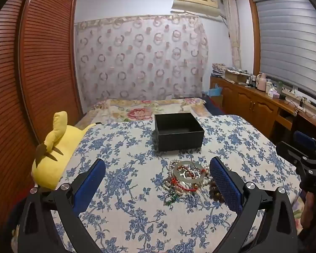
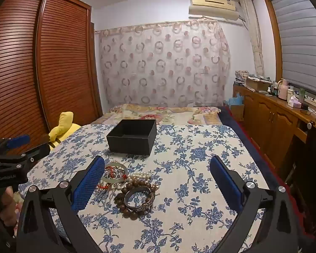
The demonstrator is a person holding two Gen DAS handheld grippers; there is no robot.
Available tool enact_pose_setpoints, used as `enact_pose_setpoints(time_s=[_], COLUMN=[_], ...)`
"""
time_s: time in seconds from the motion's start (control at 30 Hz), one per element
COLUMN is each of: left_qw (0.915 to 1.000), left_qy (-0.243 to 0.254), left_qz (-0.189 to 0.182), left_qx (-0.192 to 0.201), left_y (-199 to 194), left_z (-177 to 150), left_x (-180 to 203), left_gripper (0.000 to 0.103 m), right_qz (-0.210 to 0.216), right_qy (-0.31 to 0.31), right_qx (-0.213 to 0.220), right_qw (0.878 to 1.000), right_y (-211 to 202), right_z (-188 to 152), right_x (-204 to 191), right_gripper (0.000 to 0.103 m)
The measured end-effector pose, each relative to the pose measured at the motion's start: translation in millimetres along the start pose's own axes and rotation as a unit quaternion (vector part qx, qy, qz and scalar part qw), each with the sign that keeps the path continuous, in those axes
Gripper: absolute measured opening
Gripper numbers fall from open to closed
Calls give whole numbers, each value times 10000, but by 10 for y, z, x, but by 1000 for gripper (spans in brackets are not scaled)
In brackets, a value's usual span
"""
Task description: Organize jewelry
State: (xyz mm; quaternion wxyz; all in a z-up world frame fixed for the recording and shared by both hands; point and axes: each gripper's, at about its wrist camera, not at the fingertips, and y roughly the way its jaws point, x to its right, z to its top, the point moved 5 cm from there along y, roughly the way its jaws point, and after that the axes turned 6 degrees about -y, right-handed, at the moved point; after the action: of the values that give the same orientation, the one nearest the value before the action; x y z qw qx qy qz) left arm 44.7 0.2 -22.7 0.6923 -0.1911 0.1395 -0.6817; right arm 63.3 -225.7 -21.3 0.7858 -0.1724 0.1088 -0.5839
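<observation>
Blue-floral cloth point(image 1: 126, 147) covers the table; black box point(image 1: 178, 130) sits open-topped toward its far end, jewelry pile point(image 1: 188, 179) nearer the grippers. Left gripper point(image 1: 158, 181) & right gripper point(image 2: 158, 181) both tilt slightly down over the cloth, fingers spread wide, nothing pinched. L's right pad sits just beside the pile; R's left pad next to a pale bangle point(image 2: 114, 172) w/ wooden beads point(image 2: 126, 202) nearby.

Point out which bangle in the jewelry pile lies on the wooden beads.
The dark metal bangle, resting on the brown wooden bead bracelet; the pale jade bangle lies behind it.
</observation>
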Motion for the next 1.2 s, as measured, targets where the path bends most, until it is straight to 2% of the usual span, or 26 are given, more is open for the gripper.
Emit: enact_pose_setpoints(time_s=[1.2], left_qw=[9999], left_qy=[-14], left_qz=[-63], left_qx=[96], left_y=[-47], left_z=[18], left_x=[34], left_gripper=[96], right_qz=[-7], right_qy=[-13], right_qx=[21], right_qw=[10000], right_y=[-3], right_z=[1], right_x=[28], right_gripper=[101])
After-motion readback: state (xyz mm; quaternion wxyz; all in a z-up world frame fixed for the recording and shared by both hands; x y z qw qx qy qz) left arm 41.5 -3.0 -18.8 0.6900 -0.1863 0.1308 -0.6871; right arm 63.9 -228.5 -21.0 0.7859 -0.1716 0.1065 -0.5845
